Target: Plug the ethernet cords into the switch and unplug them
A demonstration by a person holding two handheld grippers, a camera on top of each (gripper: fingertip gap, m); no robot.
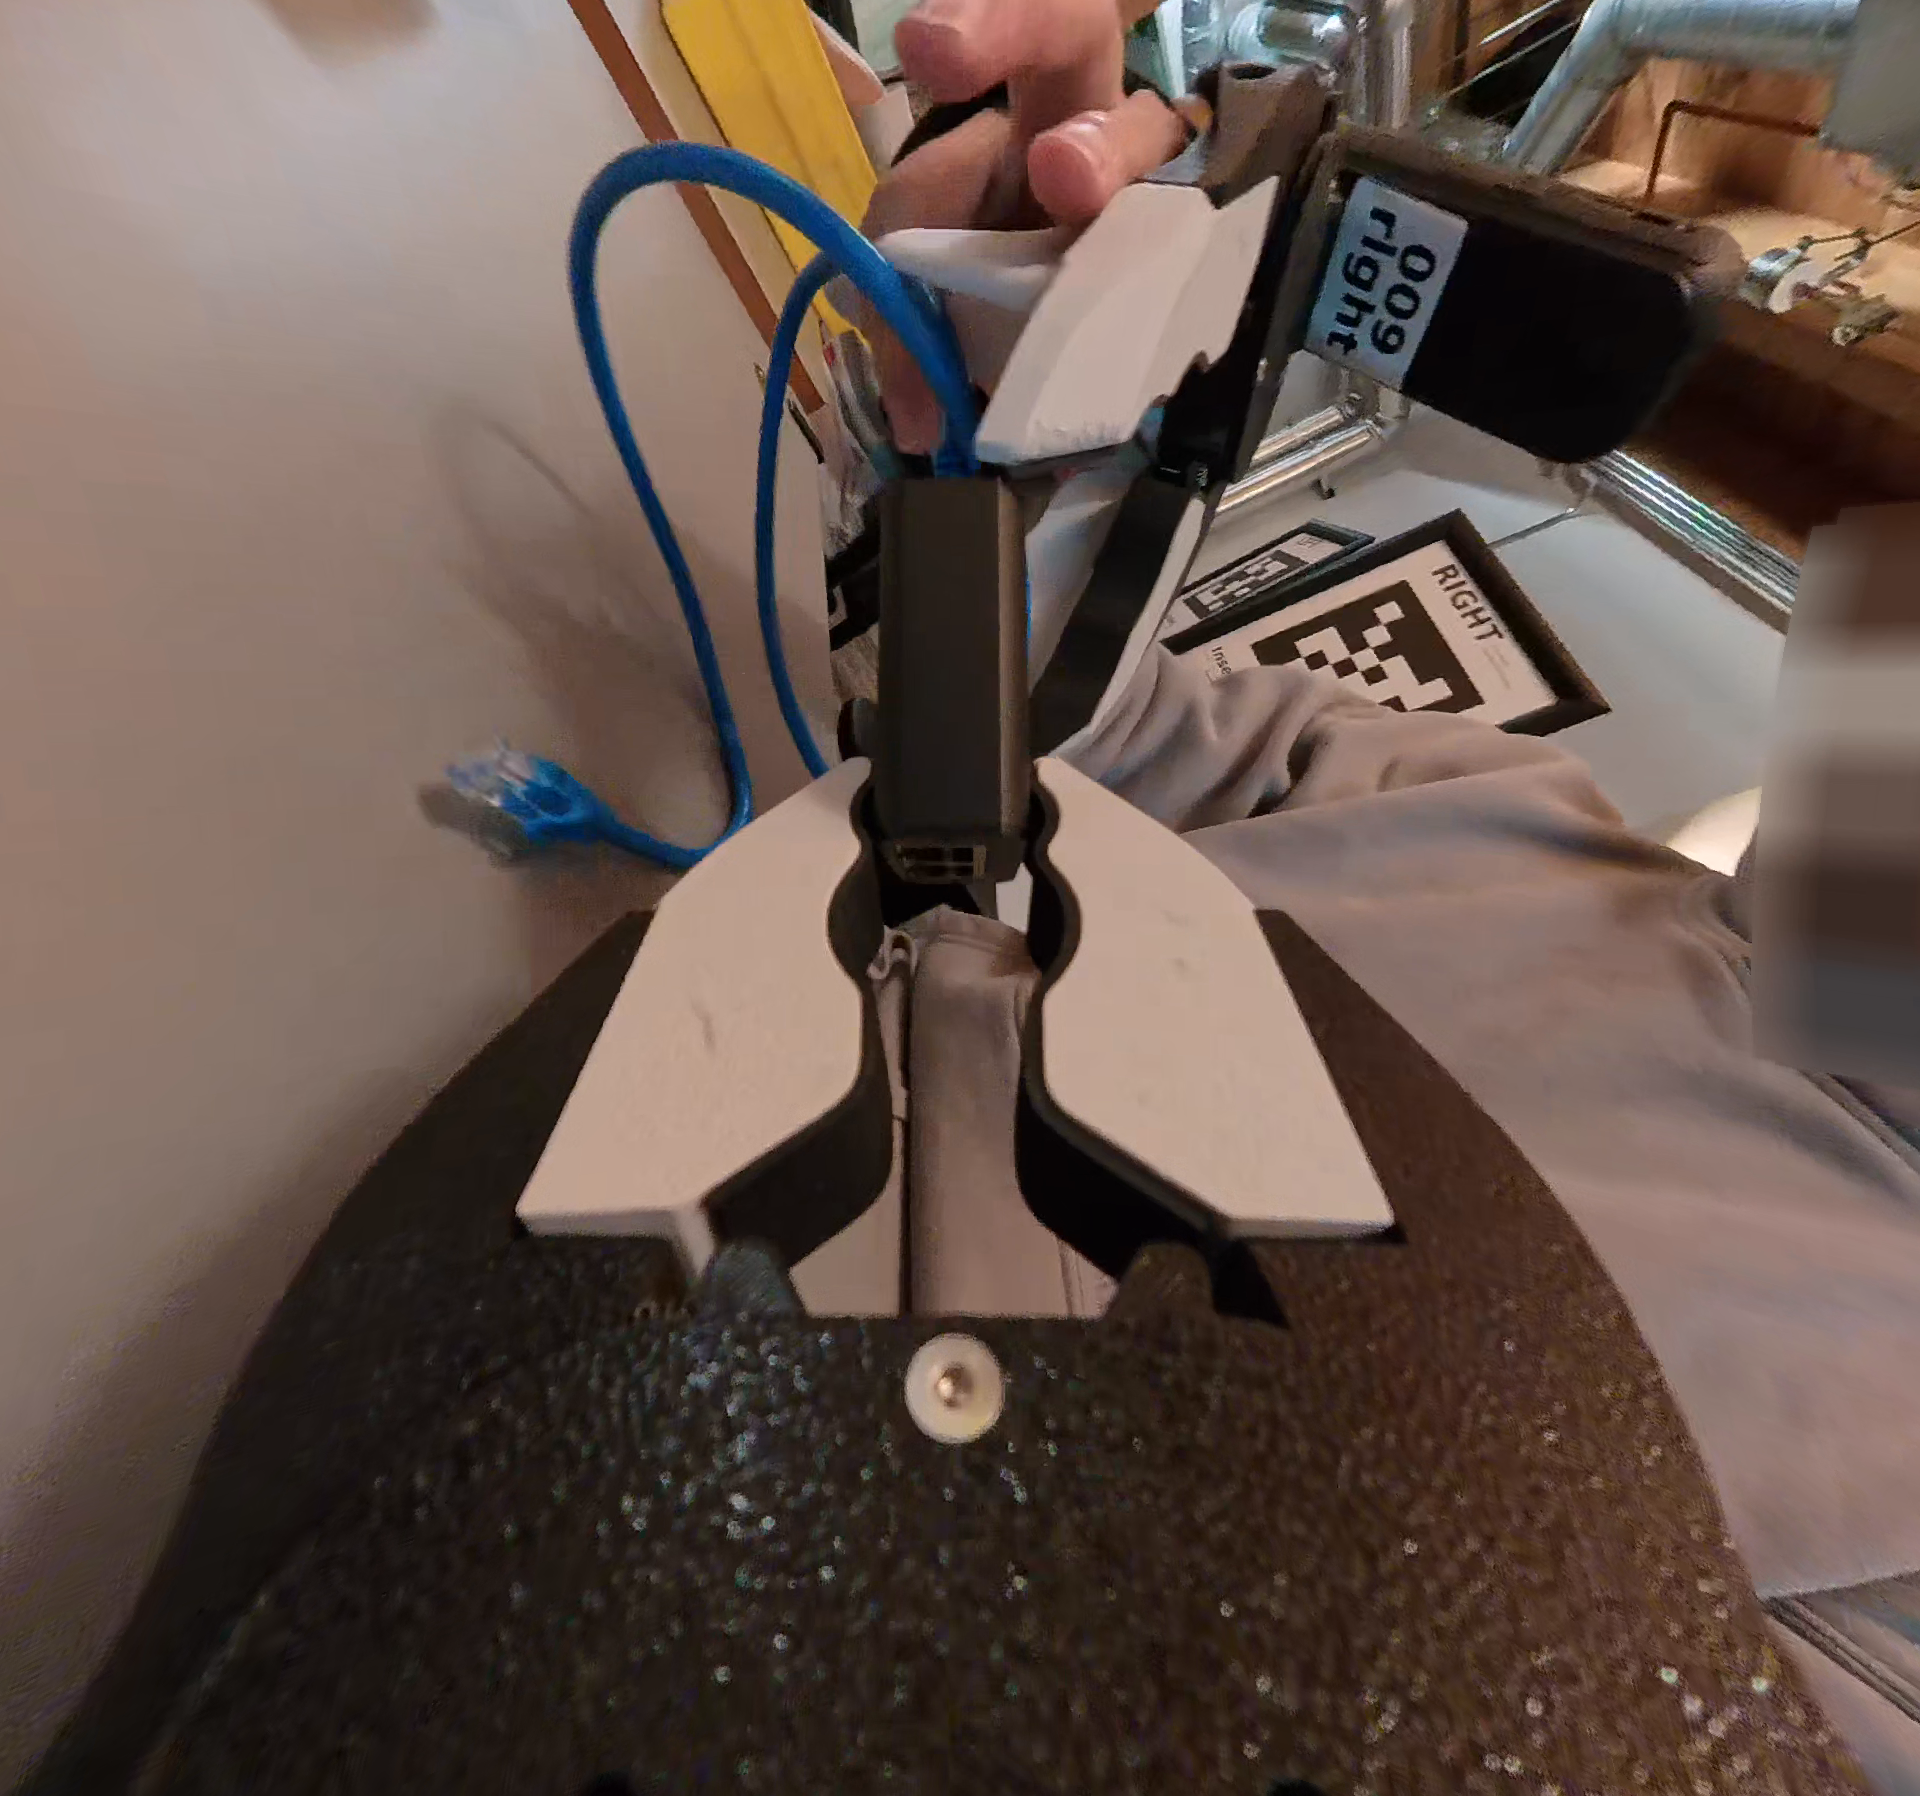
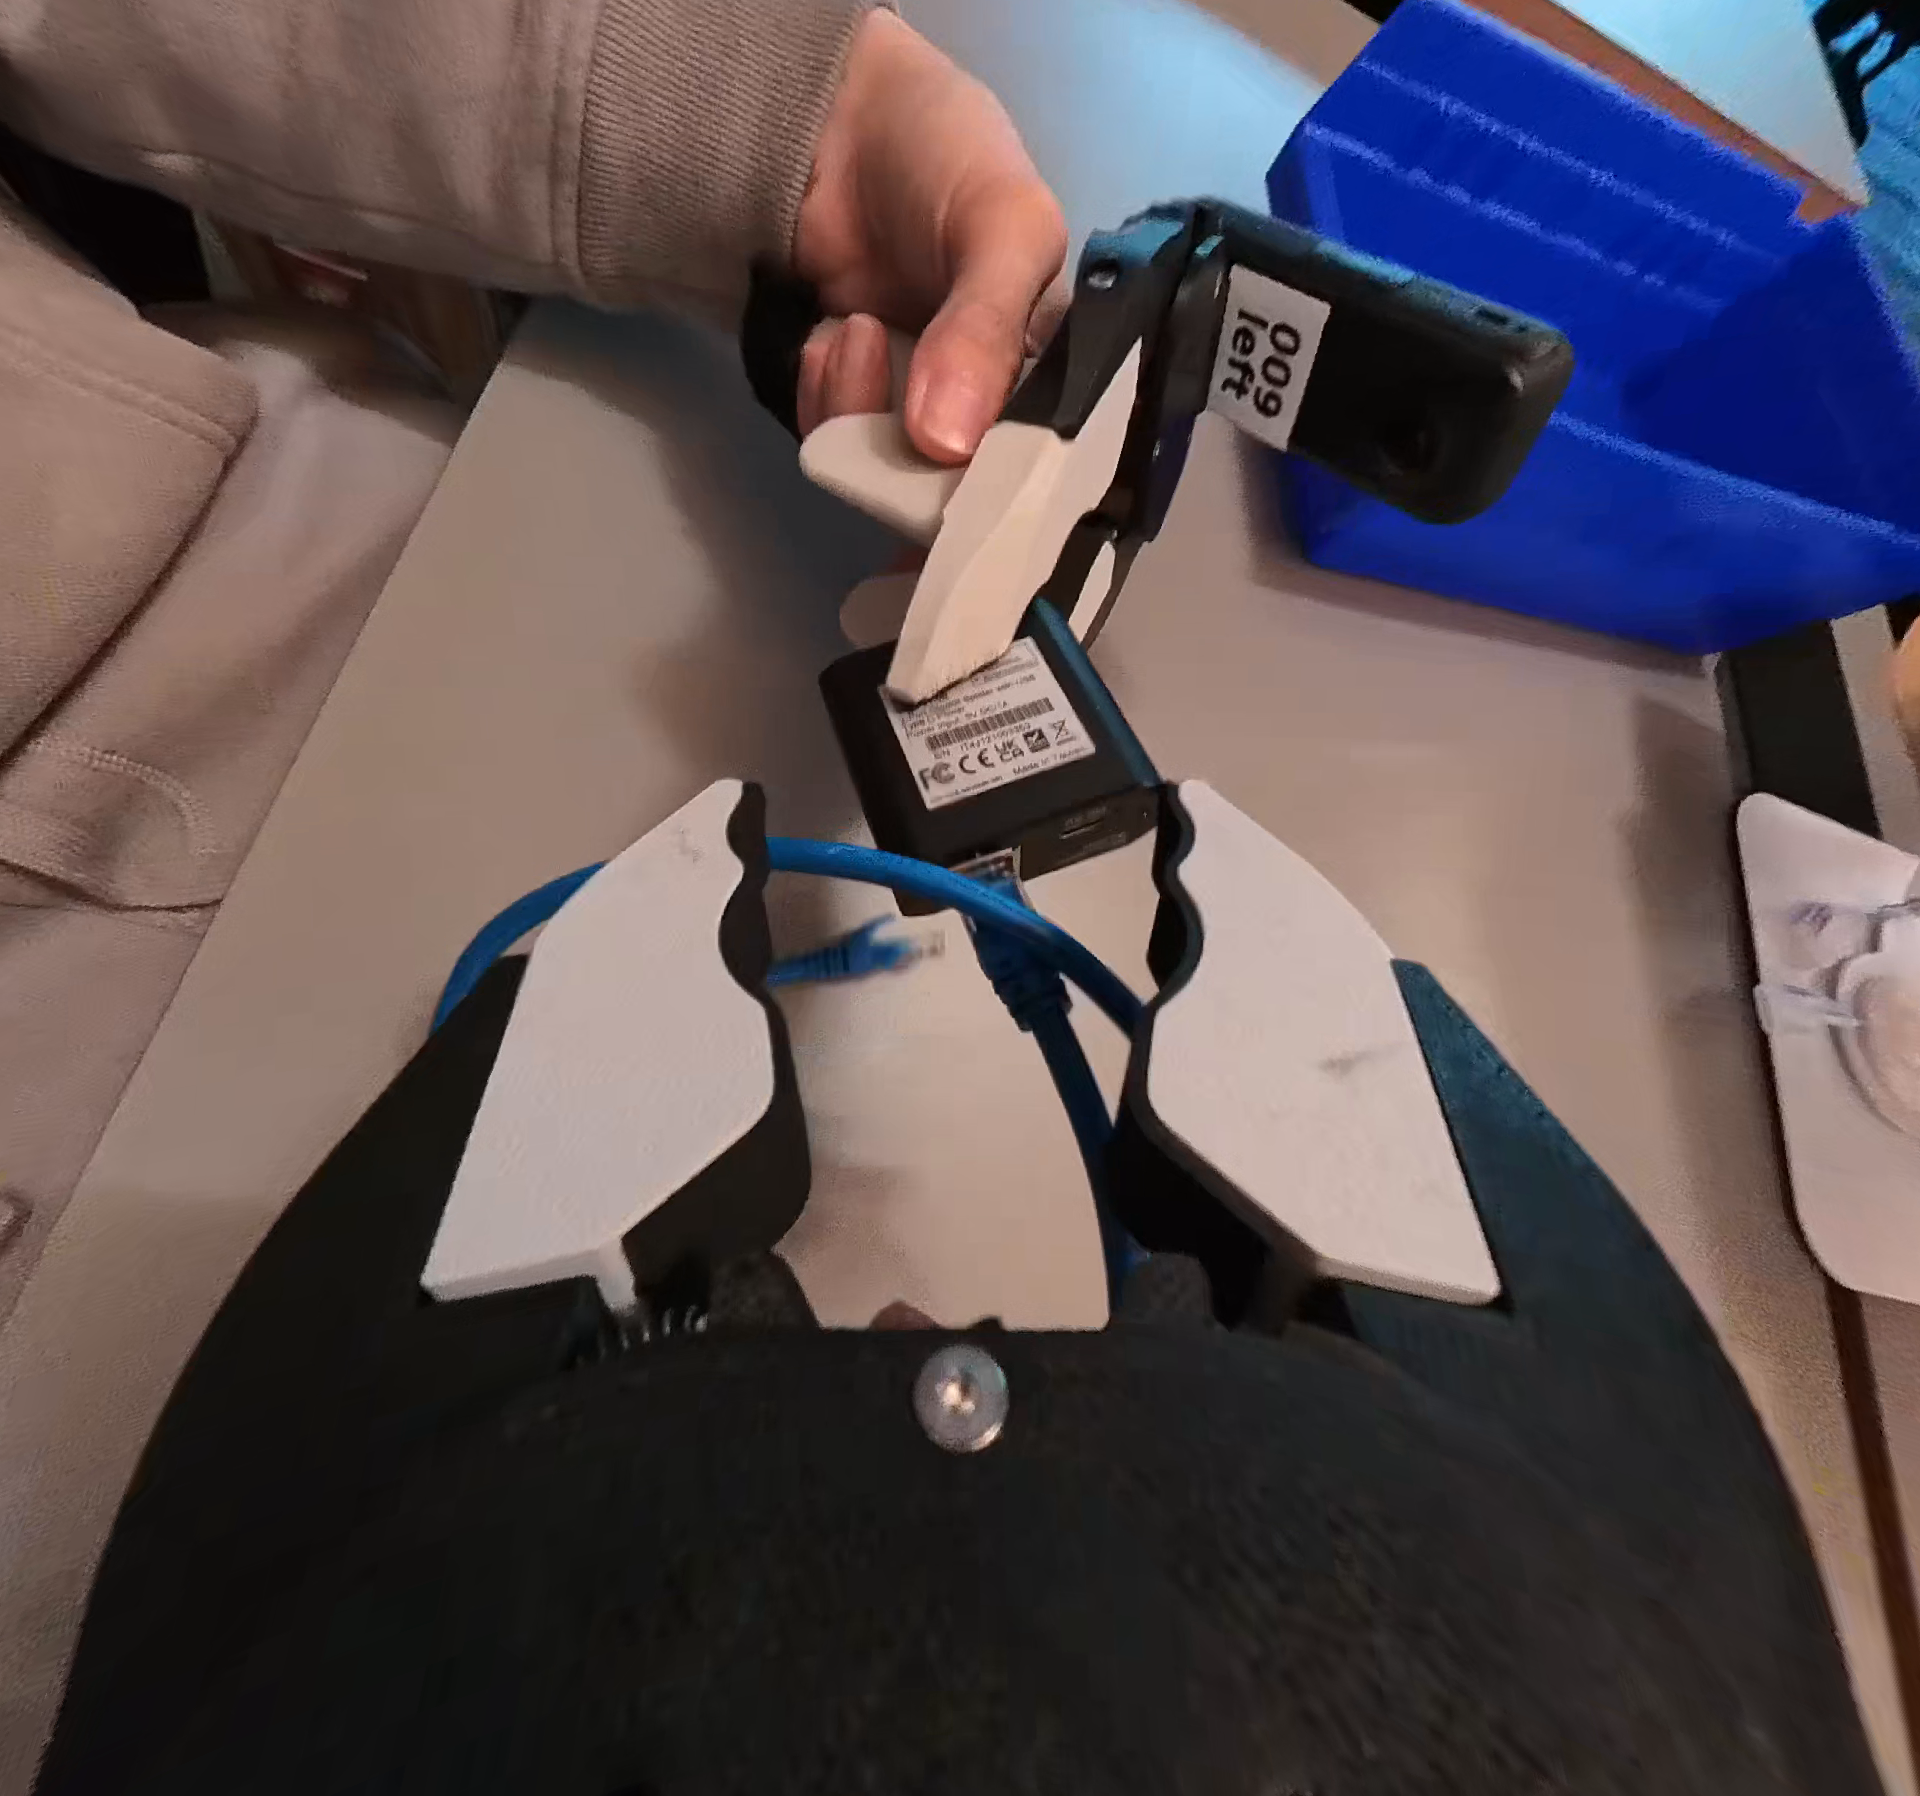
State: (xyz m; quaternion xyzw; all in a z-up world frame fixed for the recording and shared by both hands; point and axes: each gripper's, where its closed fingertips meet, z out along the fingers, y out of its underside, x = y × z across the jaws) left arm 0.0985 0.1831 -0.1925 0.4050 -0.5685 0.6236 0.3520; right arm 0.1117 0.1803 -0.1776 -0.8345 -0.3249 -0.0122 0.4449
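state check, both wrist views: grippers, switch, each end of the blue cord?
left gripper: shut on the switch
switch: held off the table, one cord plugged in
right gripper: open, around the cord
plugged cord end: seated in switch
loose cord end: unplugged, on the table

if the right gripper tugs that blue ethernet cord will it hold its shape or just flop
Probably flop: the blue ethernet cord already sags in loose loops from the switch. Its free plug end lies slack on the table, so it would likely trail. The open right gripper may need the plug, not the cord.
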